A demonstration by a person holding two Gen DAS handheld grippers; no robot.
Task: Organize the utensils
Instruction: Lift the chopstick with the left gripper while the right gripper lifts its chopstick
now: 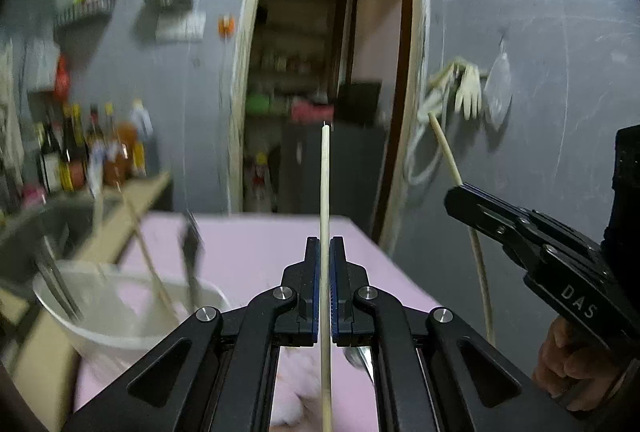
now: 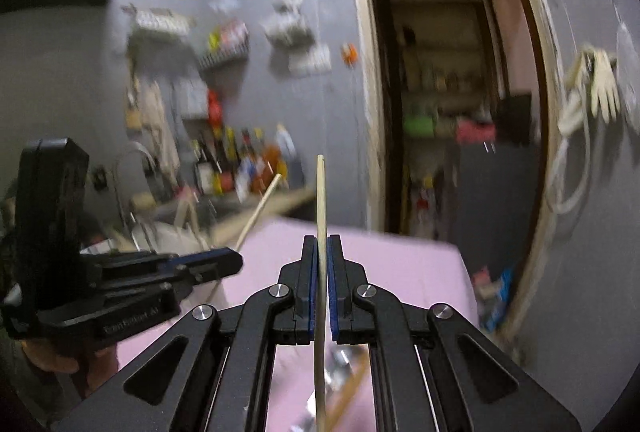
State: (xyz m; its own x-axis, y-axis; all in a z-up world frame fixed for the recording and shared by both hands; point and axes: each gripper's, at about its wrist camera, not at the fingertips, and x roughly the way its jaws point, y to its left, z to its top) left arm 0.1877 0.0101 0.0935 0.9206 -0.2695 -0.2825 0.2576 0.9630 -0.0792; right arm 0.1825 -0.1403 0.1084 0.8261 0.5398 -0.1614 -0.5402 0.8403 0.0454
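Note:
My left gripper (image 1: pixel 325 244) is shut on a pale wooden chopstick (image 1: pixel 325 183) that stands upright between the blue pads, above a pink table (image 1: pixel 256 244). My right gripper (image 2: pixel 322 242) is shut on a second chopstick (image 2: pixel 321 191), also upright. Each gripper shows in the other's view: the right one (image 1: pixel 456 191) with its chopstick (image 1: pixel 444 147) at the right, the left one (image 2: pixel 236 262) with its chopstick (image 2: pixel 260 207) at the left. A white bowl (image 1: pixel 120 316) at the left holds several utensils, blurred. A metal spoon (image 1: pixel 358 356) lies below the left gripper.
A counter with sauce bottles (image 1: pixel 88 147) and a sink (image 1: pixel 36 232) runs along the left. An open doorway (image 1: pixel 320 91) to a storeroom is straight ahead. Gloves and a hose (image 1: pixel 452 99) hang on the grey wall at the right.

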